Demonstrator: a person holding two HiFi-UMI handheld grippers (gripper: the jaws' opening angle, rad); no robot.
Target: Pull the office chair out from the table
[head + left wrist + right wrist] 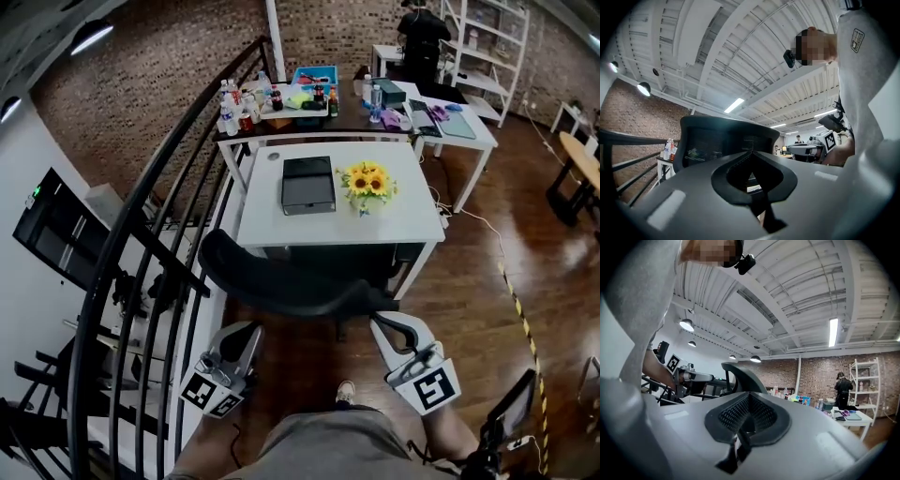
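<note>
The black mesh office chair (281, 281) stands at the near edge of the white table (408, 220), its curved backrest towards me and its seat hidden under the table. My left gripper (251, 330) hangs shut and empty just below the backrest's left end. My right gripper (379, 321) is shut and empty too, close by the backrest's right end; I cannot tell whether it touches. In the left gripper view the chair back (722, 140) rises ahead of the left gripper (752, 154). In the right gripper view the chair back (740, 376) shows beyond the right gripper (749, 398).
A black box (307, 183) and a pot of sunflowers (367, 181) sit on the table. A black stair railing (159, 244) runs close on the left. Behind is a desk with bottles (267, 98); a person (422, 37) stands at the far shelves. Striped tape (520, 319) crosses the wooden floor at right.
</note>
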